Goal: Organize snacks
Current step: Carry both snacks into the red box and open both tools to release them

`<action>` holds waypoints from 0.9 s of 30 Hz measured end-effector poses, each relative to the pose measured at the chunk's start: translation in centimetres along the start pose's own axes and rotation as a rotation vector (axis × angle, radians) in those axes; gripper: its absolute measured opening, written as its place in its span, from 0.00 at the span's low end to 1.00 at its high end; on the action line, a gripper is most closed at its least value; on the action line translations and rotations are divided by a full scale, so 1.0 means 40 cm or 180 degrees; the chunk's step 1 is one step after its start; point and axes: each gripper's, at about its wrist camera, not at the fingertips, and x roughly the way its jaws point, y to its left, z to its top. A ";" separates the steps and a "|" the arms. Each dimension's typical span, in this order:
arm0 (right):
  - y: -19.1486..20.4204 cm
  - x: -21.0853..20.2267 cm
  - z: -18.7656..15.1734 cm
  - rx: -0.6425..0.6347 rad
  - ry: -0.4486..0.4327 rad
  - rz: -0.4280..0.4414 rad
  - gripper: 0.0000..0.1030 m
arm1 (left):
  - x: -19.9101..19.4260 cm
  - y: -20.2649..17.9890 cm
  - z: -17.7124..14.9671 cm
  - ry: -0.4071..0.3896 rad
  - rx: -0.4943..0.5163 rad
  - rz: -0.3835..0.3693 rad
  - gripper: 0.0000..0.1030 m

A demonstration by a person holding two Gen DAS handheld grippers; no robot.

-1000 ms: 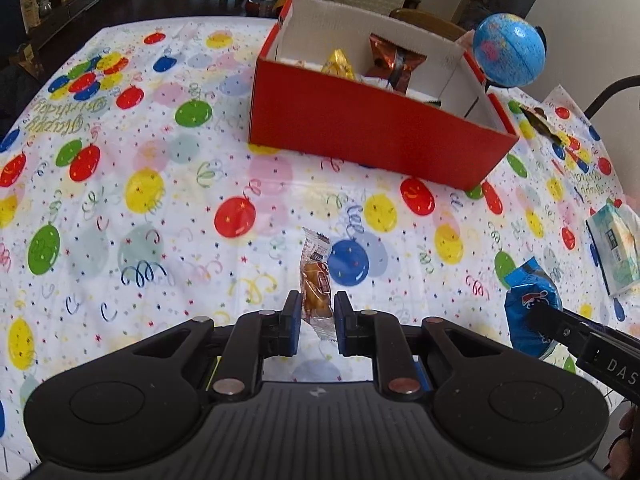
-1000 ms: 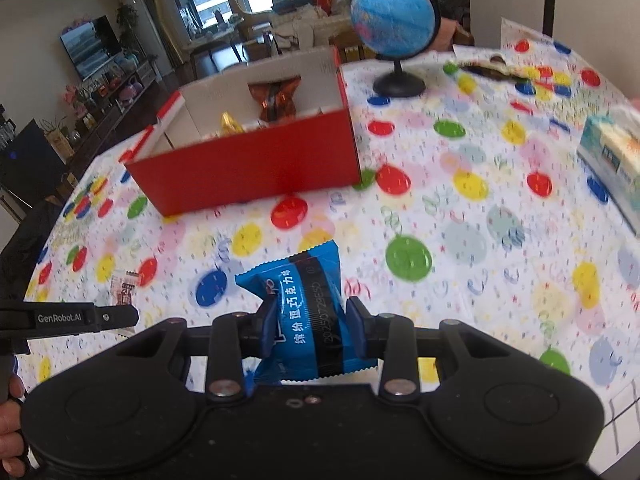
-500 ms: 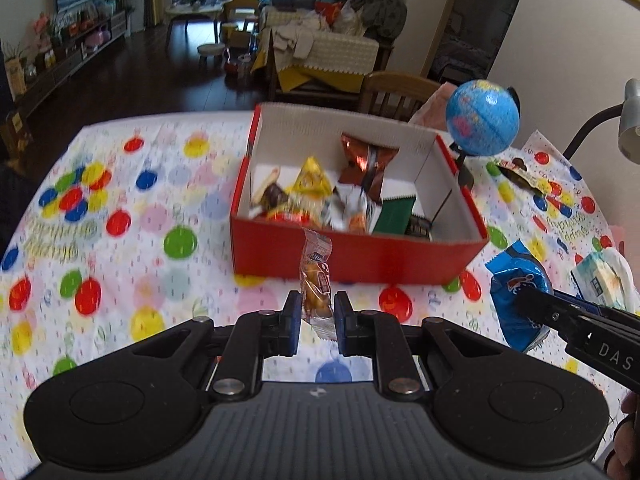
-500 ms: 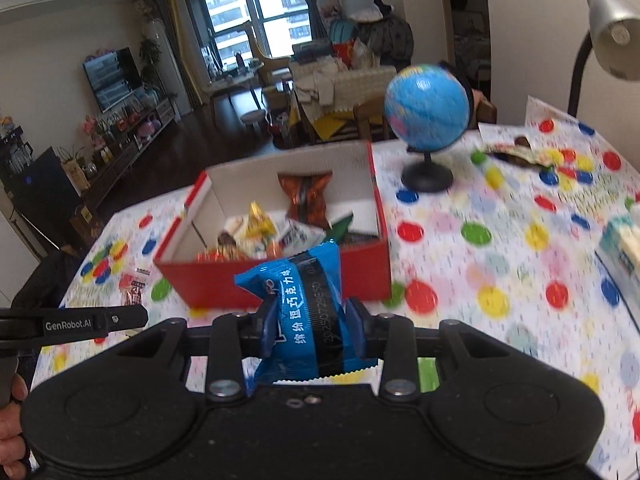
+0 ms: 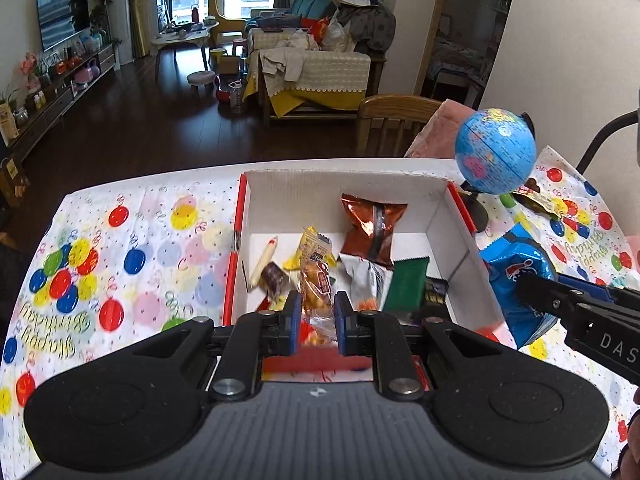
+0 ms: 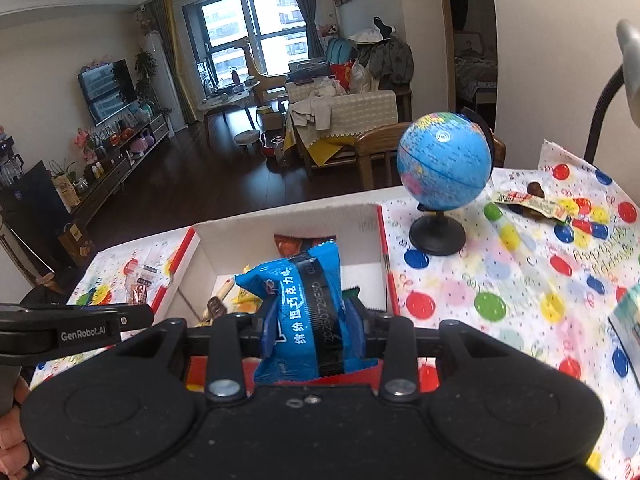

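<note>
Step in hand looks like drop-off: both snacks held up at the red box (image 5: 460, 248), w/ release next. The cake pack (image 5: 316, 292) sits pinched between the left gripper (image 5: 316, 316) fingers, jaws nearly closed on its lower part, top poking up past the tips, hanging over the box's near wall. The blue packet (image 6: 304, 312) is clamped mid-body by the right gripper (image 6: 310, 326), jaws partly apart around it, over the box's near edge, toward its right side. Inside the box: a brown bag (image 5: 374, 228), green pack (image 5: 406, 284), other bits. Next move prob needs each carried further in over the box, then jaws opened. A globe (image 6: 444, 162) stands just right of the box on the tablecloth (image 6: 520, 280).
</note>
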 end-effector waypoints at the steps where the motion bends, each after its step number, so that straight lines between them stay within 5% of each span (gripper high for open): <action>1: -0.001 0.011 0.005 -0.0009 0.0001 -0.0018 0.33 | 0.013 0.001 0.008 0.0018 0.0005 -0.0004 0.17; 27: -0.010 0.308 -0.015 0.0018 0.0619 -0.0193 0.34 | 0.365 0.021 0.054 0.0670 0.0243 -0.0119 0.17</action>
